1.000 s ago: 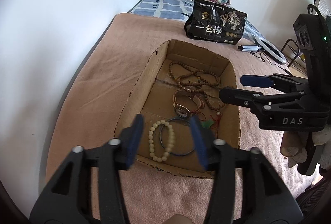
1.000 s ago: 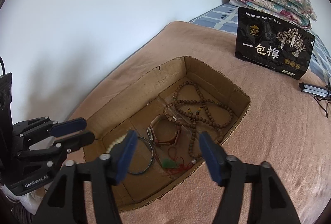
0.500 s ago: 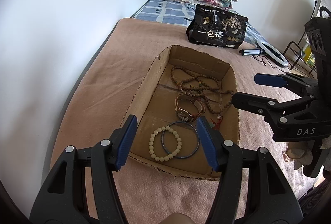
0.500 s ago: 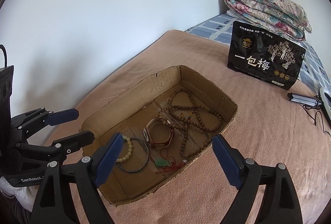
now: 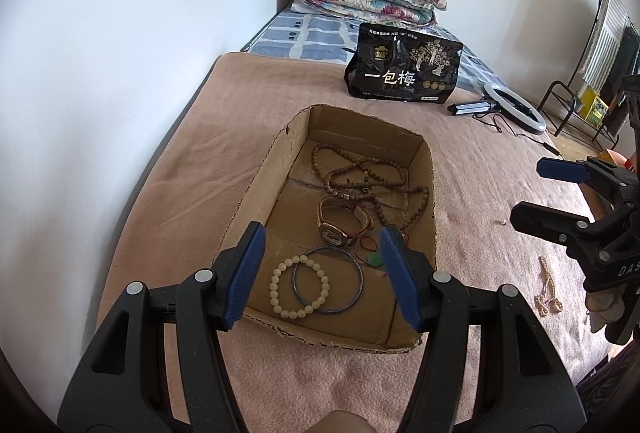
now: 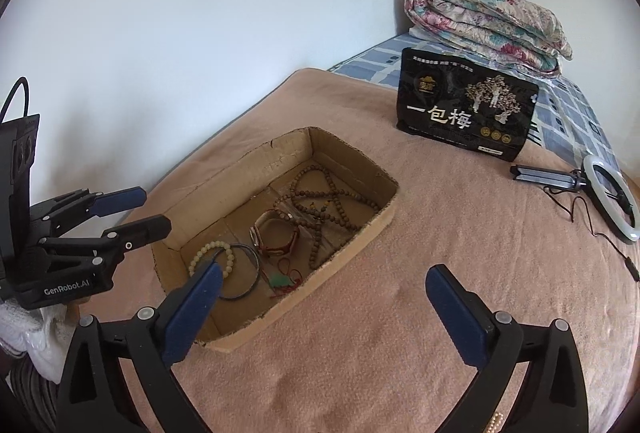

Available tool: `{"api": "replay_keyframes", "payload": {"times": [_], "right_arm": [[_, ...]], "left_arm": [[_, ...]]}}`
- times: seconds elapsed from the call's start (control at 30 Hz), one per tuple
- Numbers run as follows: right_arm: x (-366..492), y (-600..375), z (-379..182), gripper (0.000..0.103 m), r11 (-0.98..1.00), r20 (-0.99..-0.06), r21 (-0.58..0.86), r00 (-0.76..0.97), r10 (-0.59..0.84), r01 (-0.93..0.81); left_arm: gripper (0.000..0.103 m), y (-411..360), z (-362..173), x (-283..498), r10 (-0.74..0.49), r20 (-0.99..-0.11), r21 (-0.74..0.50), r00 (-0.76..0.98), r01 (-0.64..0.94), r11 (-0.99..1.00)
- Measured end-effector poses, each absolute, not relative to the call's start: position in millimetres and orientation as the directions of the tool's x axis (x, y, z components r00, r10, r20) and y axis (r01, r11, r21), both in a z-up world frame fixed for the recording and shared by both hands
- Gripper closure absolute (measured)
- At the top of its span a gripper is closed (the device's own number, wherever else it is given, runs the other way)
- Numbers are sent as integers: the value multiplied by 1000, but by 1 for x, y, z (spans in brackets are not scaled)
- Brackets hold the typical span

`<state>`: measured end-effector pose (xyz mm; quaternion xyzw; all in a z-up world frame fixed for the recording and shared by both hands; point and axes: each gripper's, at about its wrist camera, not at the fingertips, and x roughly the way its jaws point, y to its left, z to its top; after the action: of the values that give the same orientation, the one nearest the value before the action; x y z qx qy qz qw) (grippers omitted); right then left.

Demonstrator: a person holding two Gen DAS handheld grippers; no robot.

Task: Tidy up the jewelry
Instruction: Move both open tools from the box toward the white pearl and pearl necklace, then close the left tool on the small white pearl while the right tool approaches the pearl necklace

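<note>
Left wrist view frames the left gripper with its fingers spread and empty above the near end of a cardboard box on a pink blanket. Inside, from 7 o'clock round to 12, lie a pale bead bracelet, a blue bangle, a green pendant, a watch and brown prayer beads. Only this view catches a small beaded piece loose on the blanket at 3 o'clock, under the right gripper. Right wrist view shows that gripper spread wider and holding nothing, over the blanket beside the box, and alone shows gold beads at 5 o'clock. A black snack bag stands beyond the box.
</note>
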<state>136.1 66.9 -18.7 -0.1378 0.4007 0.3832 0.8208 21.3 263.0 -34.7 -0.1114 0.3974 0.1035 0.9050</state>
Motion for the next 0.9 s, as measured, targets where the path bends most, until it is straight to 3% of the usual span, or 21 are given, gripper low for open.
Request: {"api": "replay_keyframes", "payload": {"times": [0.37, 0.77, 0.9], "right_arm": [[133, -33, -4, 0, 737, -750, 40, 467, 469, -675], [130, -123, -4, 1, 840, -760, -14, 552, 344, -543], [120, -135, -14, 13, 853, -776, -26, 549, 311, -521]], "left_arm": [[42, 212, -19, 37, 54, -722, -78, 689, -159, 984], [42, 135, -14, 68, -78, -727, -81, 682, 27, 996], [42, 109, -18, 84, -135, -733, -97, 666, 94, 991]]}}
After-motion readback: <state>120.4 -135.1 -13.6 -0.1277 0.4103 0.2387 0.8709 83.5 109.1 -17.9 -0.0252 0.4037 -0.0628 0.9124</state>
